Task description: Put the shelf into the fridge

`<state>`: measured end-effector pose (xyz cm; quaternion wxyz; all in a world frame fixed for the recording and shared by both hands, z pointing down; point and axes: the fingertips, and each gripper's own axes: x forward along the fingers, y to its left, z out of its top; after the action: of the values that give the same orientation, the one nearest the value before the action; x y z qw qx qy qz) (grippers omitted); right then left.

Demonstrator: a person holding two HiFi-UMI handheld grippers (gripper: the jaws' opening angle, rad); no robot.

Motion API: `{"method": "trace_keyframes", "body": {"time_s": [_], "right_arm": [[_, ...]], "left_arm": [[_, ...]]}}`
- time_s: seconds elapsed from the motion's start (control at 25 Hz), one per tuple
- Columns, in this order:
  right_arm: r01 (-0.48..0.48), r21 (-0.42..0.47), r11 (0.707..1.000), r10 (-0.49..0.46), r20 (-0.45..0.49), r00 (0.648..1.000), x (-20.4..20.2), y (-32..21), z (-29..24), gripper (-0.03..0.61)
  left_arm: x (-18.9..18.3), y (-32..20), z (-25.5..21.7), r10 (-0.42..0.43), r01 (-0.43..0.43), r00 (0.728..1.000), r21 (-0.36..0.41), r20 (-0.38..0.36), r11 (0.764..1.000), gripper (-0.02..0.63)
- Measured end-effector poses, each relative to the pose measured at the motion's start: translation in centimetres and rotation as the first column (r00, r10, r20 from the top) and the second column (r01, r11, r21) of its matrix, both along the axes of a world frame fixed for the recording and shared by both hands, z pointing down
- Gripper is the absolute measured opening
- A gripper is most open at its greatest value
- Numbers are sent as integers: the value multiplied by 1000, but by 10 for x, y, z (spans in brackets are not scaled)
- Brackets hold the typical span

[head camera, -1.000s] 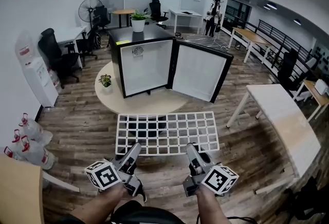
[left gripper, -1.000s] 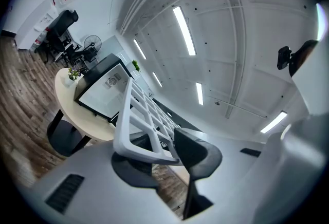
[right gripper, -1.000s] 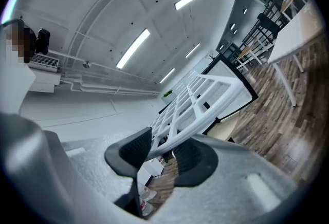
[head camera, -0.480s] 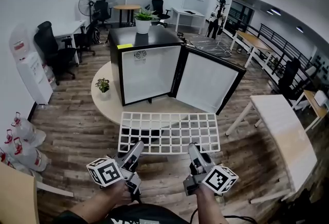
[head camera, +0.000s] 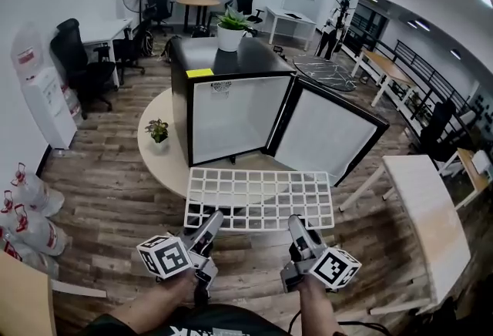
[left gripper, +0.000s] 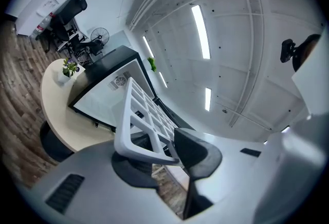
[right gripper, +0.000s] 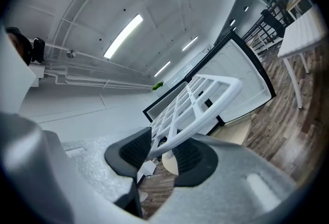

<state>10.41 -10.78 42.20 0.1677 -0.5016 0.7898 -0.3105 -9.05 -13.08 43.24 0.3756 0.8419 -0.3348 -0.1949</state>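
A white plastic grid shelf is held level in the air, clamped along its near edge by both grippers. The left gripper is seen clenched on the shelf's near left rim, with the rim bar pressed between its dark pads. The right gripper is likewise clenched on the near right rim. Neither hold looks slack, and the shelf is not tilted noticeably to either side in the head view.

Compared with a second ago, the black compact fridge is shown larger and lower in the head view. The gap between it and the shelf's far edge has nearly closed. That far edge is now seen over the near rim of the round beige counter on which the fridge stands, just in front of the open white interior. The fridge door is swung wide to the right and is kept clear of the shelf.

The carrying approach is judged to be almost done, and the insertion itself not yet begun. The shelf appears roughly as wide as the opening, so it must be squared to the cavity and raised to the height of the side rails before it is pushed in. Those rails cannot be made out from here. A corner could be caught on the door frame if the shelf is skewed.
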Motion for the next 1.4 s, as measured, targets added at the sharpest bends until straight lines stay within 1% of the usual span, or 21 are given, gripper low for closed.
{"method": "trace_keyframes", "body": {"time_s": [0.08, 0.16, 0.28, 0.52, 0.6, 0.72, 0.88, 1.04, 1.16, 1.32, 1.4], "right_arm": [[-55, -58, 997, 53, -42, 998, 6, -12, 8, 127], [-80, -85, 993, 76, -59, 995, 5, -25, 13, 127], [-87, -98, 991, 81, -68, 994, 2, -43, 17, 127], [-96, -110, 989, 86, -89, 992, -6, -77, 22, 127], [-96, -111, 989, 85, -107, 991, -5, -85, 24, 127], [-88, -107, 990, 77, -105, 991, -1, -103, 26, 127], [-46, -116, 992, 33, -113, 993, -1, -128, 35, 127], [18, -115, 993, -31, -107, 994, 6, -162, 37, 127], [82, -123, 989, -97, -119, 988, 13, -197, 42, 127], [170, -151, 974, -186, -95, 978, 19, -243, 57, 127], [206, -158, 966, -222, -93, 971, 21, -265, 59, 127]], "left_arm": [[-3, -14, 1, 6, -6, 1000, -6, 3, 1000, 107], [-7, -30, 4, 14, -14, 1000, -19, 5, 1000, 107], [-9, -48, 9, 30, -30, 1000, -41, -8, 999, 106], [-20, -84, 15, 25, -25, 1000, -36, -9, 999, 104], [-20, -92, 18, 24, -24, 1000, -39, -9, 999, 104], [-17, -104, 20, 10, -10, 1000, -40, -2, 999, 104], [-19, -121, 27, -30, 31, 999, -50, 16, 998, 104], [-11, -143, 33, -84, 86, 996, -74, 29, 994, 104], [-4, -166, 40, -139, 141, 990, -103, 34, 985, 104], [6, -196, 57, -205, 208, 978, -146, 36, 967, 104], [12, -209, 62, -224, 226, 974, -168, 28, 960, 104]]}}
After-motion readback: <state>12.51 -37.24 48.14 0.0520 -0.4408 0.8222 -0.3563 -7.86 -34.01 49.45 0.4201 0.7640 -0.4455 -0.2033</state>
